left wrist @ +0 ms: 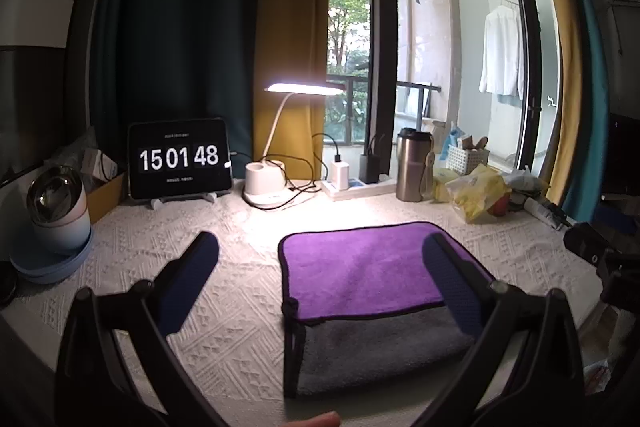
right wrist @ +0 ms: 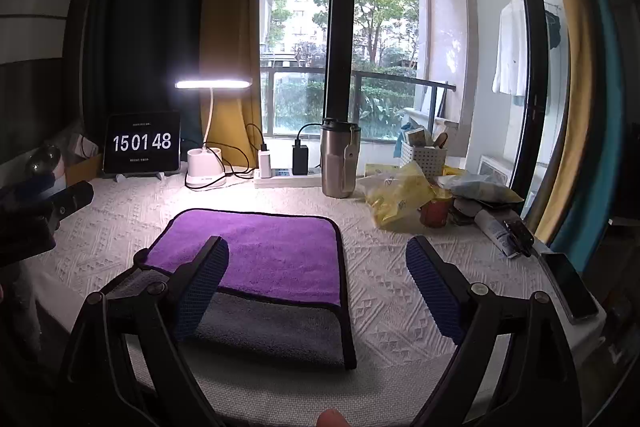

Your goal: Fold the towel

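A towel, purple on one side and grey on the other with a dark border, lies on the white textured tablecloth. Its purple half (left wrist: 360, 267) is folded over the grey layer (left wrist: 380, 351), which shows along the near edge. In the right wrist view the purple part (right wrist: 272, 251) also lies over the grey part (right wrist: 264, 331). My left gripper (left wrist: 320, 283) is open and empty above the towel's left edge. My right gripper (right wrist: 316, 283) is open and empty above the towel's right edge. The other gripper shows at the far right of the left wrist view (left wrist: 596, 251) and at the far left of the right wrist view (right wrist: 52, 203).
Along the back stand a tablet clock (left wrist: 179, 159), a lit desk lamp (left wrist: 268, 183), a power strip (left wrist: 356, 185), a steel tumbler (left wrist: 412, 165), a white basket (right wrist: 424, 157) and yellow bags (right wrist: 400, 199). A phone (right wrist: 568, 285) lies at the right edge. A white pot (left wrist: 56, 211) stands left.
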Tool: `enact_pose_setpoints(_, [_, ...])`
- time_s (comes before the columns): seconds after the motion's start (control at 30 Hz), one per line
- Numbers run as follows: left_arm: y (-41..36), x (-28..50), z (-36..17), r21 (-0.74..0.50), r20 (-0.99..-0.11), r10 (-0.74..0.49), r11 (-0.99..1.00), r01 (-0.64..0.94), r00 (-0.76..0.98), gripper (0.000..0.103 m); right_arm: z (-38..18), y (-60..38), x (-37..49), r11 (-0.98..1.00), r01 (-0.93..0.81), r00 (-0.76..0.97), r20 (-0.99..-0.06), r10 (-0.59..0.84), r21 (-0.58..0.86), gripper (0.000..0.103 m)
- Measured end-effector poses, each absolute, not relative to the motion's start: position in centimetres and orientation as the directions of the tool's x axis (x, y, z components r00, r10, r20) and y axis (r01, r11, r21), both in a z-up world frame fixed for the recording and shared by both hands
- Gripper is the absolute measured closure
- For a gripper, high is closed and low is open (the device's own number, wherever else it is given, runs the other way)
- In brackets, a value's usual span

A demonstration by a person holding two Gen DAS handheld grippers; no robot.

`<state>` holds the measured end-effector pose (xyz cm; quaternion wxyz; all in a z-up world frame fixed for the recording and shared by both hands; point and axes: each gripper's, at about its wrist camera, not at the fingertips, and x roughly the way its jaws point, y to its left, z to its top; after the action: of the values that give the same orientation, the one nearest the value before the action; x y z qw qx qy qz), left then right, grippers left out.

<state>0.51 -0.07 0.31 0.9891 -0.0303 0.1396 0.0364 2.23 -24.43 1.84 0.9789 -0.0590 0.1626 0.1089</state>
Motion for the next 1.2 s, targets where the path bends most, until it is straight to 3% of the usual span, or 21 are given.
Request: enact_pose_setpoints(1.2, [-0.09,0.29,0.21,-0.054,-0.28,0.044,0.997,-0.061,0.959,0.0,1.71,-24.56,2.21,0.97,-0.233,0.922,-0.335,0.195,-0.076,0.01])
